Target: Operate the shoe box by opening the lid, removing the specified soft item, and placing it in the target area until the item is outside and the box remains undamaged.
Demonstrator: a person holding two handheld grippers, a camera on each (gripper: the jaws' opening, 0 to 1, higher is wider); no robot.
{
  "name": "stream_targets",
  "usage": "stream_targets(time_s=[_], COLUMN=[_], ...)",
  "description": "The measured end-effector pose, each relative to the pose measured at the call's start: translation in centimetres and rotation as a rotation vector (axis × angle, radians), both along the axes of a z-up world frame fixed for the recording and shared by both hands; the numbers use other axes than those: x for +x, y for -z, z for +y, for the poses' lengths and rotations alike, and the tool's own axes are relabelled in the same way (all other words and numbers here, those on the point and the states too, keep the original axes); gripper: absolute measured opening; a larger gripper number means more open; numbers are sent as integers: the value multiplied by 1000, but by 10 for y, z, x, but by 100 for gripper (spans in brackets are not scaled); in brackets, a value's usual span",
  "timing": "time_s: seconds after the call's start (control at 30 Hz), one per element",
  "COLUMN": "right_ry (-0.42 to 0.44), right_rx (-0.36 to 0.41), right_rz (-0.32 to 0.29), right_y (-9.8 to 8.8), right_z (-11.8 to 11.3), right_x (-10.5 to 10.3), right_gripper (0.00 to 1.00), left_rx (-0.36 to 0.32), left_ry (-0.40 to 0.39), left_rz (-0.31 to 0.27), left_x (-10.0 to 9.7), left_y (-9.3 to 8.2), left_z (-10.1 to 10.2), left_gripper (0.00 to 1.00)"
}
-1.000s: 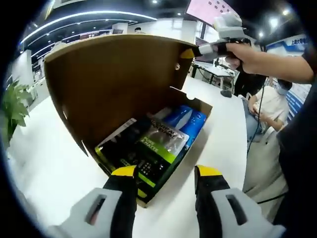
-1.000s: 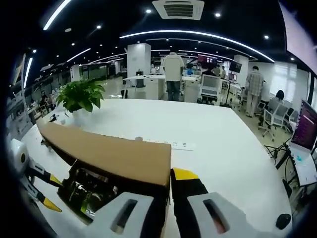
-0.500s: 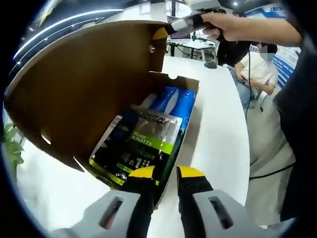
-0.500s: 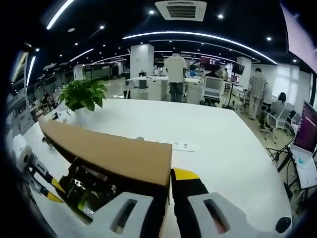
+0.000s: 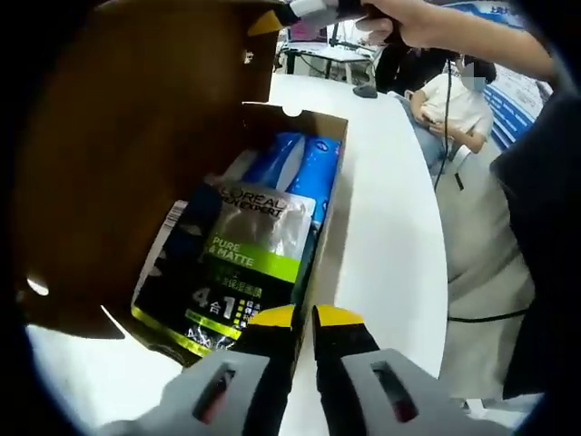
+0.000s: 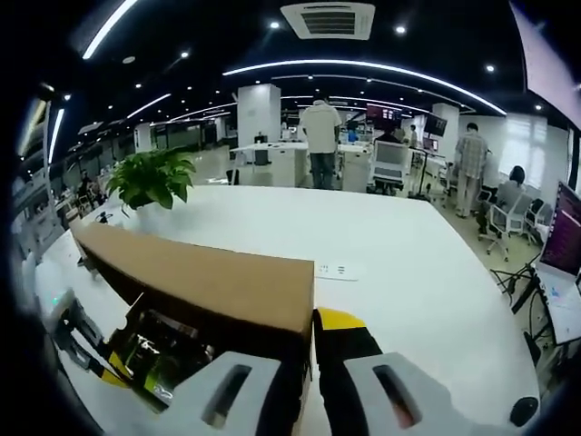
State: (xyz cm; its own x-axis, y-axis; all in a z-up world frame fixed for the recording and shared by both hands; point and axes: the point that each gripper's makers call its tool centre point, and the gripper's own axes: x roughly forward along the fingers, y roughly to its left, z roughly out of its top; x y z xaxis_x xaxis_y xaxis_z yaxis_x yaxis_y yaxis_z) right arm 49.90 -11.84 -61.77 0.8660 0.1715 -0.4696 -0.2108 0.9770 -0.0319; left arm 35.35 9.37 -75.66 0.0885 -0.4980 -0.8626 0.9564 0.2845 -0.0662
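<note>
In the left gripper view, the raised brown lid (image 5: 118,154) of the shoe box (image 5: 313,227) fills the left side, its inner face turned to the camera. Just right of it, the open box on the white desk (image 5: 390,245) holds a dark packet with a green band (image 5: 227,268) lying over two blue packs (image 5: 304,173). The left gripper (image 5: 303,316) sits at the near end of the box, its yellow-tipped jaws nearly together on the box's near wall. At top right, the right gripper (image 5: 272,18), held in a hand (image 5: 408,16), pinches the lid's far corner. In the right gripper view, a potted plant (image 6: 152,179) stands at left on the desk, then the lid's brown edge (image 6: 204,282) runs across, clamped in the right gripper (image 6: 307,331).
</note>
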Motion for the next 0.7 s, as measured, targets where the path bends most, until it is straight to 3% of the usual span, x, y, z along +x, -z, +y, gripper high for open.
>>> stream_targets(time_s=[0.1, 0.7], right_ry=[0, 4], right_rx=[-4, -16], right_rz=[0, -3], right_y=[0, 0], right_z=[0, 0], right_x=[0, 1], right_gripper=[0, 0], left_rx=[17, 123], left_ry=[22, 130], left_rz=[33, -29], left_x=[-6, -8], left_y=[8, 34], left_z=[-5, -10], left_gripper=[7, 7])
